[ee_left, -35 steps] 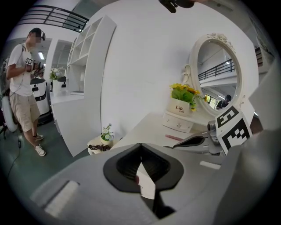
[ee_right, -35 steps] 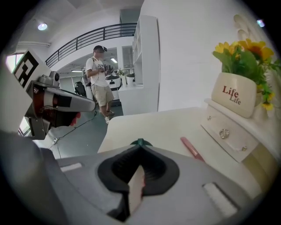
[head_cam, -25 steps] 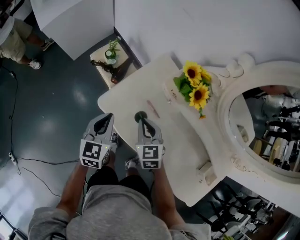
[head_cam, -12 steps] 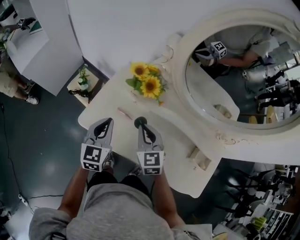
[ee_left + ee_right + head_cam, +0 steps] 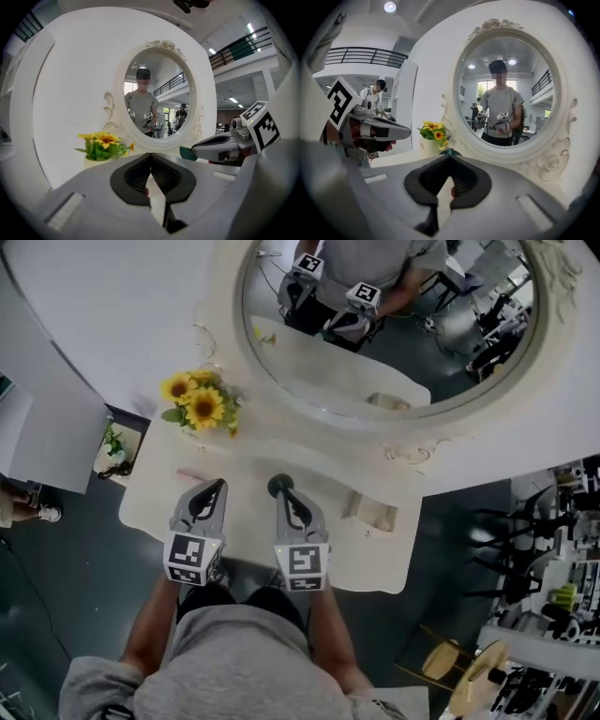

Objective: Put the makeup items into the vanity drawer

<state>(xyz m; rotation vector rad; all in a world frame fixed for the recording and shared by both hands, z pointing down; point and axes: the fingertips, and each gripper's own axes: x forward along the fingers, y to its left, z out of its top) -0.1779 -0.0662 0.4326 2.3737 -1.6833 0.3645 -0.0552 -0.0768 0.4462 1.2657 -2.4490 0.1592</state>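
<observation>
Cream vanity top [image 5: 375, 554] sits under both my tools. My right gripper [image 5: 285, 493] is squeezed together, pinching a dark green round item [image 5: 279, 485] at its very tips, over the middle of the top. My left gripper [image 5: 217, 487] is closed on nothing. A pink stick [image 5: 192, 474] lies near the left edge, just ahead of it. No open drawer in sight. With so thin a pinch, the green piece could swivel loose, and a careless left sweep would roll the pink one off.
</observation>
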